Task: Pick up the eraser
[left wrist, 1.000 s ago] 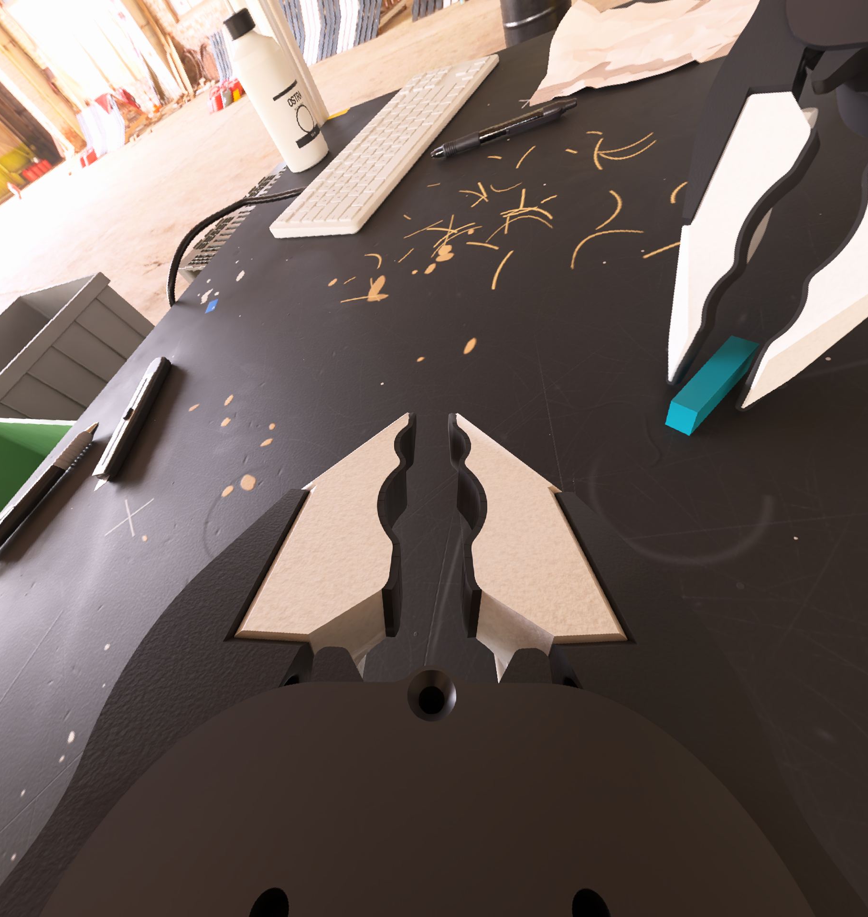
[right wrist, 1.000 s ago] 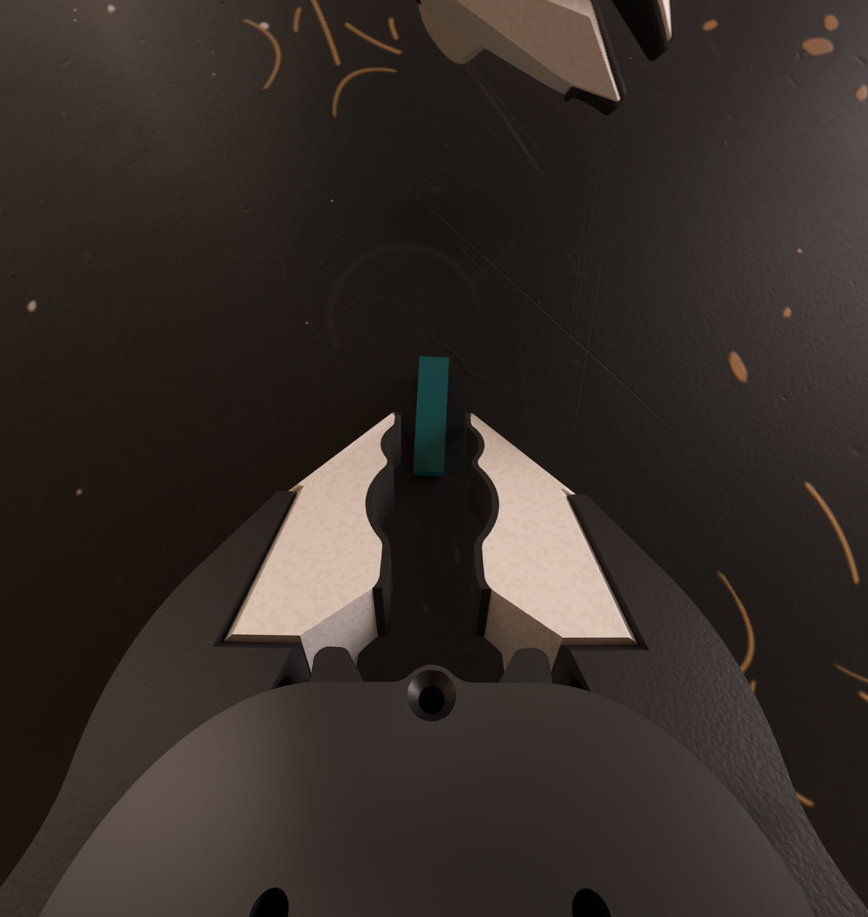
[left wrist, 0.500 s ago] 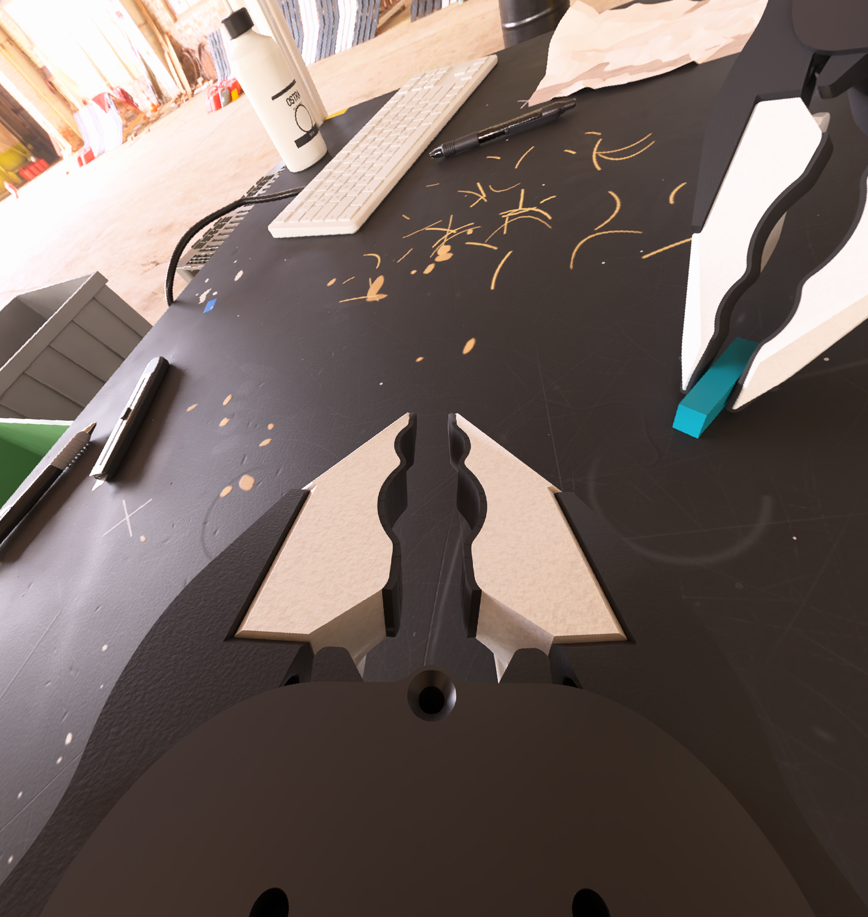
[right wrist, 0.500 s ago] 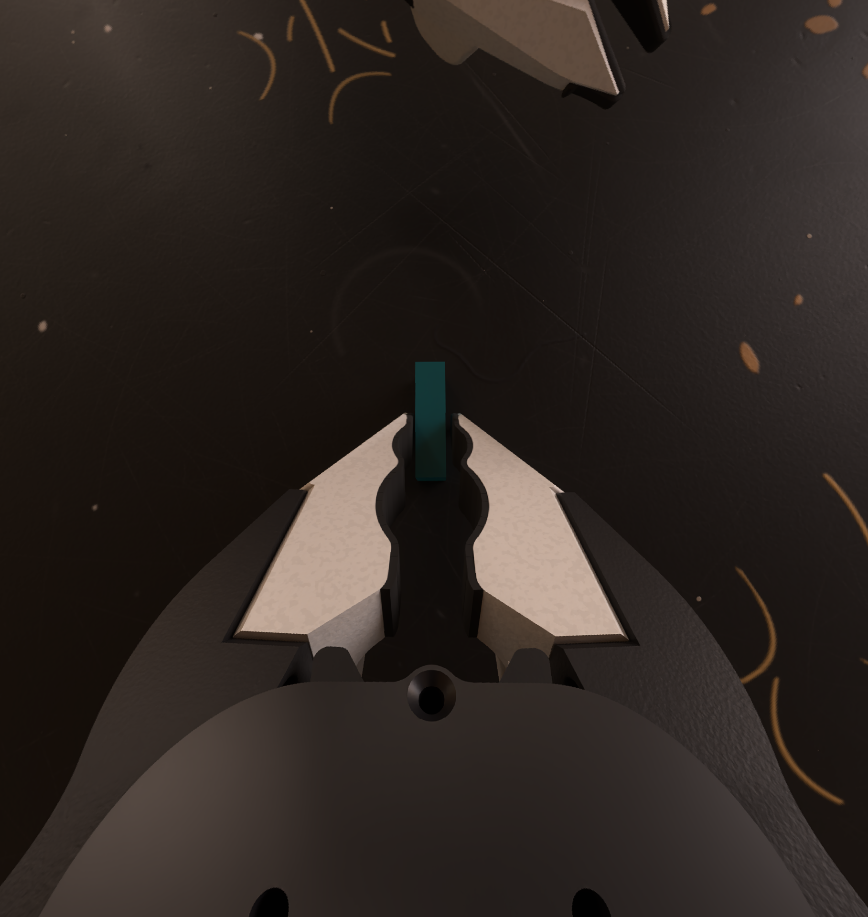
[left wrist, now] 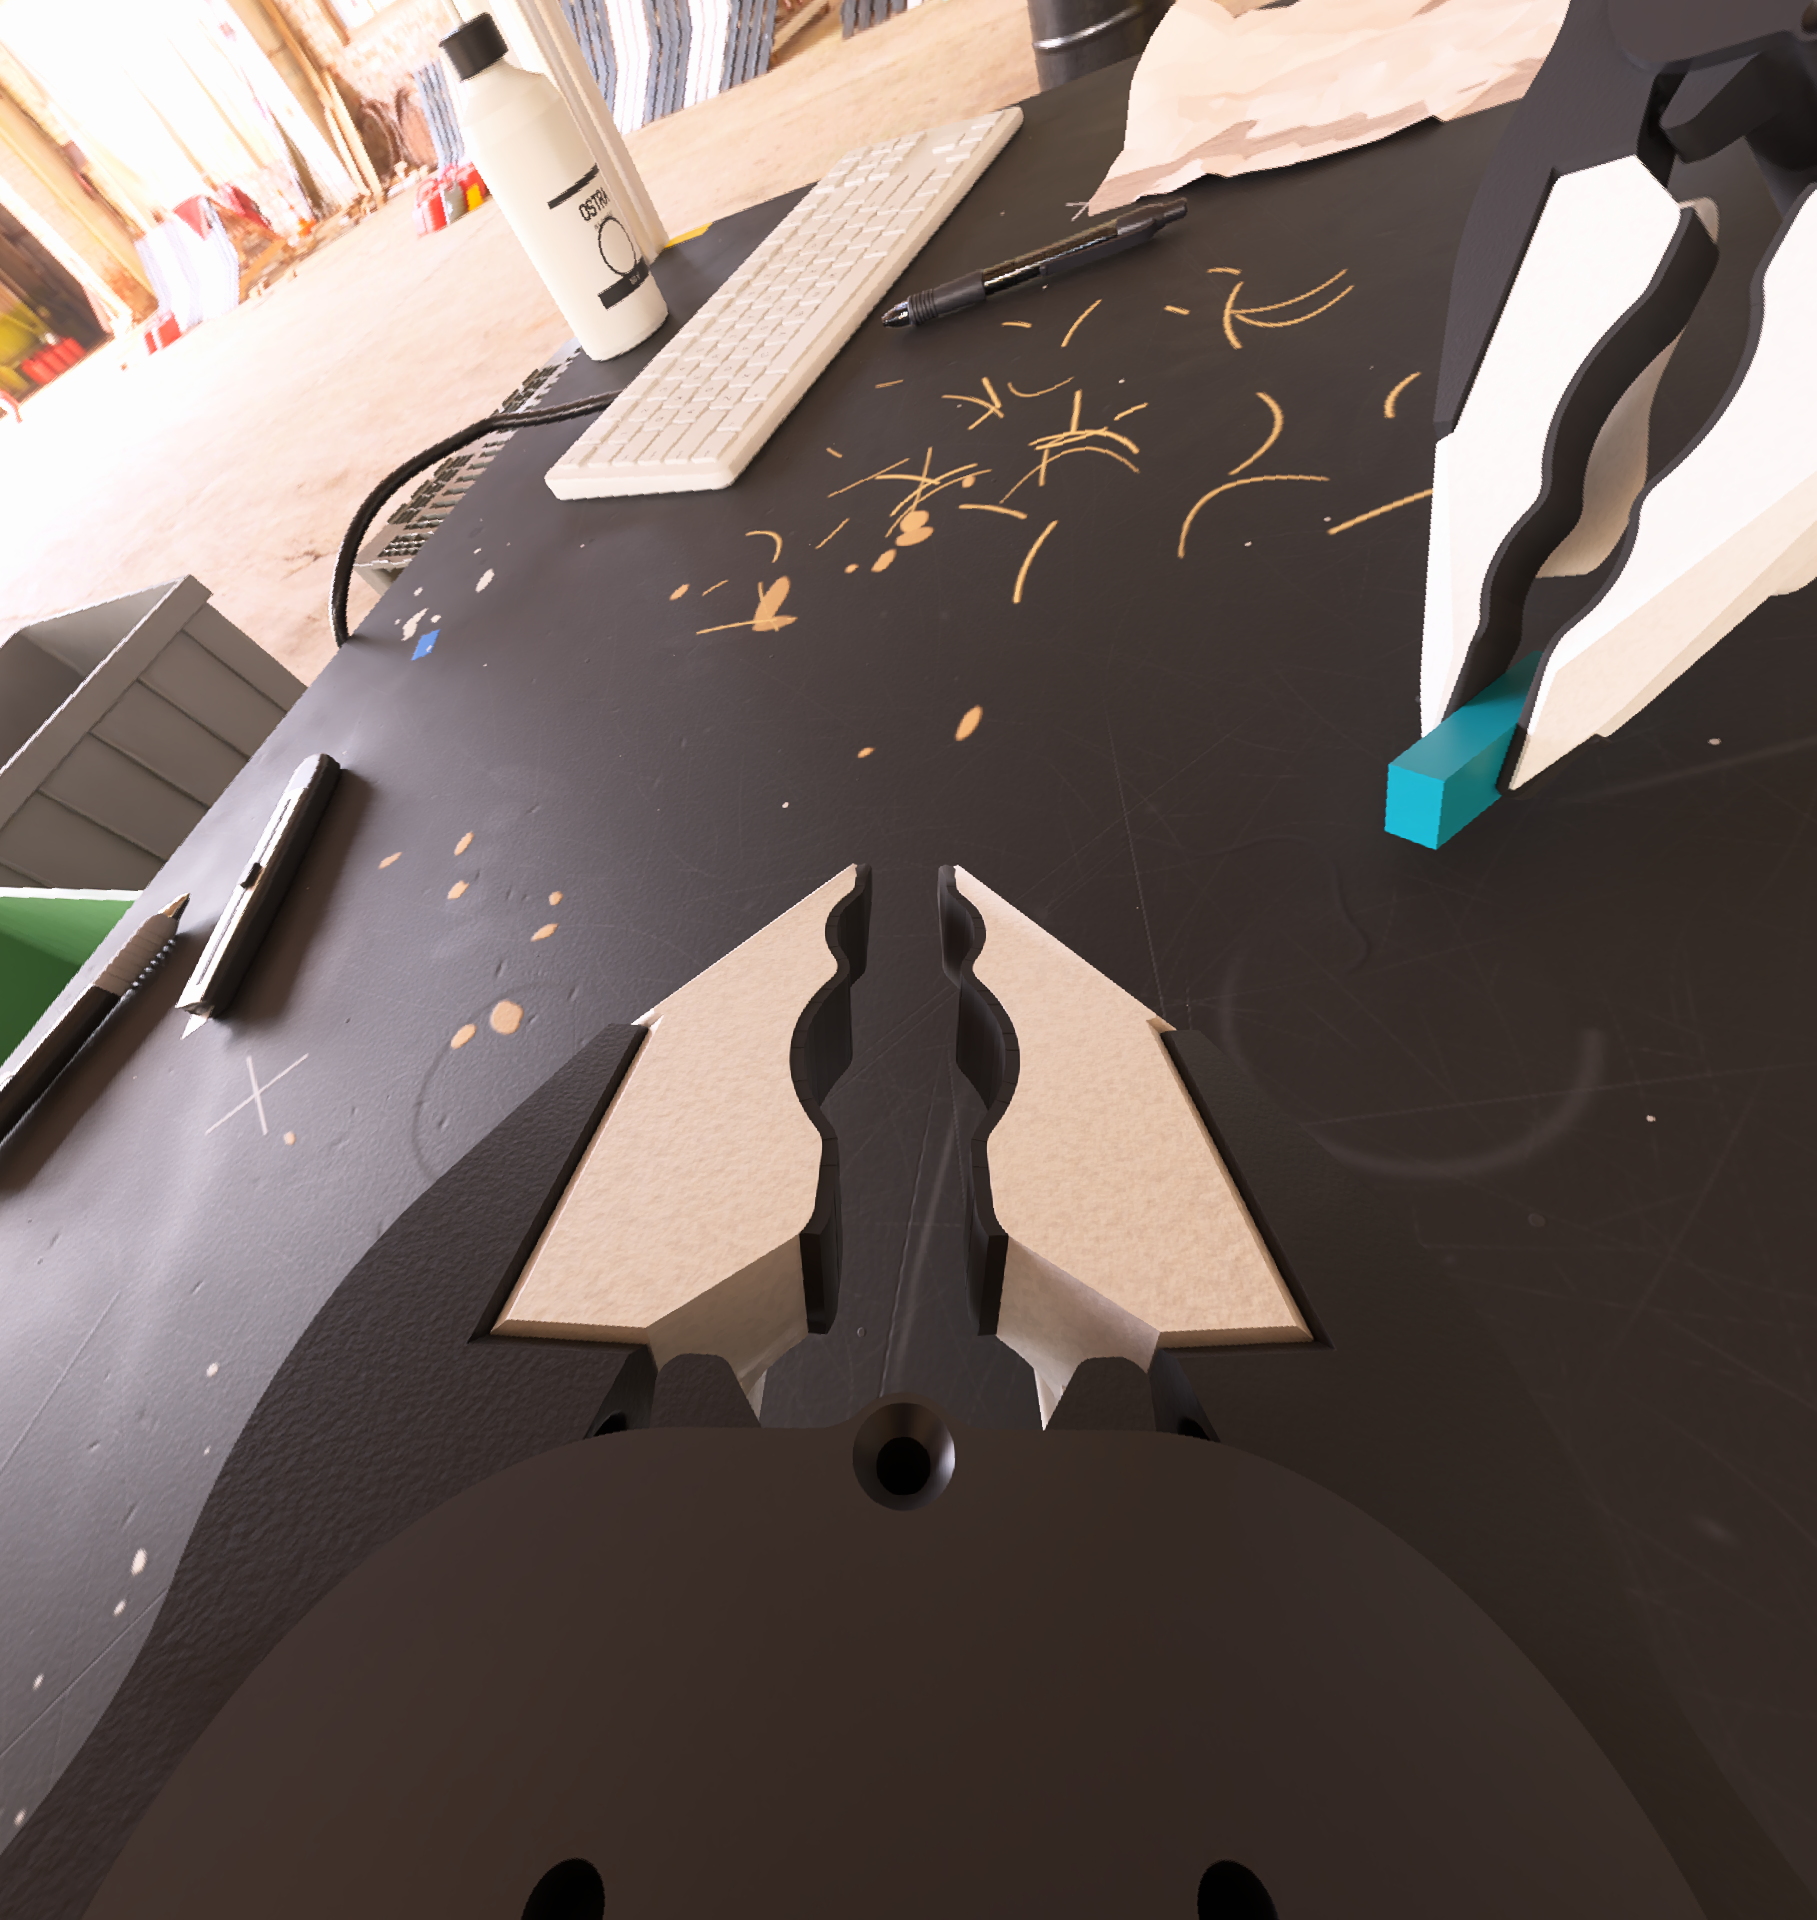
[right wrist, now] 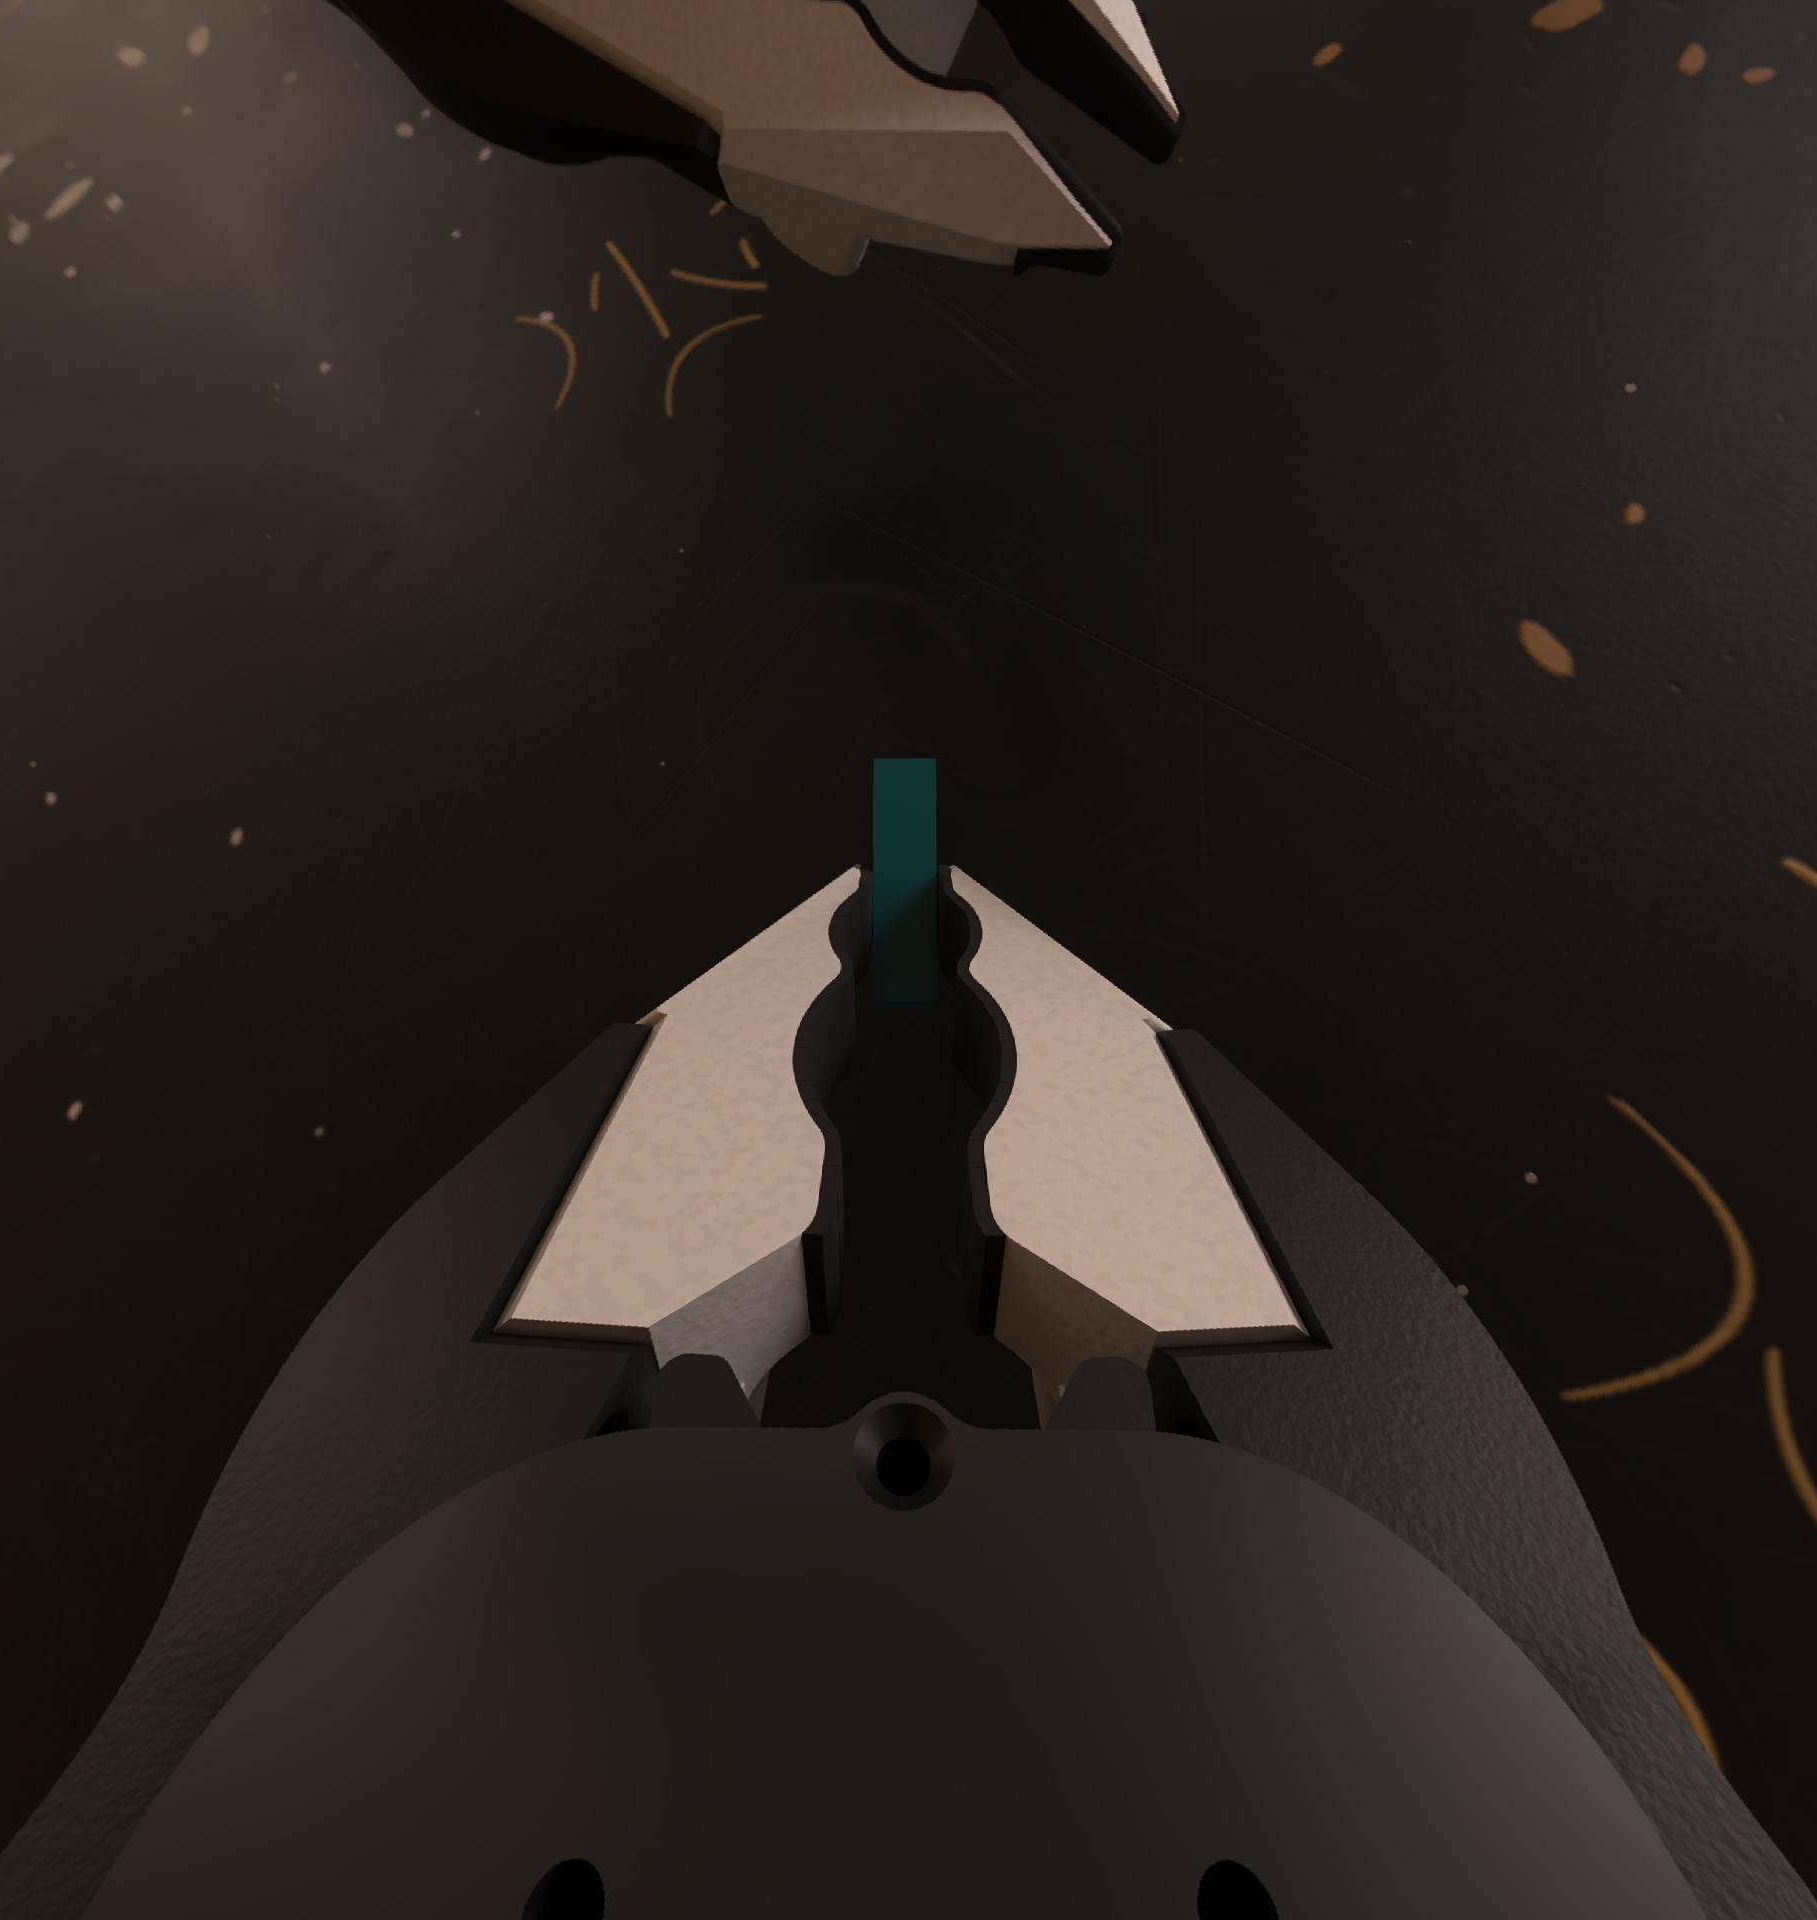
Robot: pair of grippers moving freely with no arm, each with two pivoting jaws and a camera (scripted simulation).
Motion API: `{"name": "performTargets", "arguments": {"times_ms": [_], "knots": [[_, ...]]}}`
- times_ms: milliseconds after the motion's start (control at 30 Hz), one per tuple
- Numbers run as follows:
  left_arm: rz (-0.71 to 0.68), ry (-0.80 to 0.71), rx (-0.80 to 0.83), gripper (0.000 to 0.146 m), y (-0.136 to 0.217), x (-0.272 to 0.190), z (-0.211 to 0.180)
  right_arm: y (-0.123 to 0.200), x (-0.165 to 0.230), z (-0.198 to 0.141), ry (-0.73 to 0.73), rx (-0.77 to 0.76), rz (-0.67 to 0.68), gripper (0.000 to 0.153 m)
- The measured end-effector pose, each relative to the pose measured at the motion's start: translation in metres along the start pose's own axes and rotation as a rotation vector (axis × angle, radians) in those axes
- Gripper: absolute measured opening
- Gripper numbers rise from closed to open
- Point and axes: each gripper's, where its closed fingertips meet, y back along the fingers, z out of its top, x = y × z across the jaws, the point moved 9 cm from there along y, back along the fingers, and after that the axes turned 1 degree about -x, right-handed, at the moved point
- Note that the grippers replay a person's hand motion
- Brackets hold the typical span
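Observation:
The eraser (left wrist: 1444, 784) is a small teal block. My right gripper (left wrist: 1473, 753) is shut on it at the right of the left wrist view and holds it slightly above the black table (left wrist: 1091, 831); its near end sticks out past the fingertips. In the right wrist view the eraser (right wrist: 904, 831) sits pinched between the tips of my right gripper (right wrist: 904, 878). My left gripper (left wrist: 904, 878) is shut and empty, low over the table, to the left of the eraser. It also shows at the top of the right wrist view (right wrist: 1138, 177).
A white keyboard (left wrist: 779, 301), a white bottle (left wrist: 561, 197), a black pen (left wrist: 1039, 260) and crumpled paper (left wrist: 1319, 83) lie at the far end. A utility knife (left wrist: 260, 883), a pencil (left wrist: 62, 1029), a green bin (left wrist: 0, 966) and a grey crate (left wrist: 104, 727) are at the left.
My right gripper closed on the eraser and has risen a little with it off the table. My left gripper has stayed in place.

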Motion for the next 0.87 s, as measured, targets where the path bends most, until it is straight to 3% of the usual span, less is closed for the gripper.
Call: {"name": "performTargets", "arguments": {"times_ms": [867], "knots": [[-0.004, 0.003, -0.003, 0.014, -0.0016, 0.0004, 0.0005, -0.006, 0.0044, -0.0015, 0.095, 0.063, -0.062, 0.011]]}}
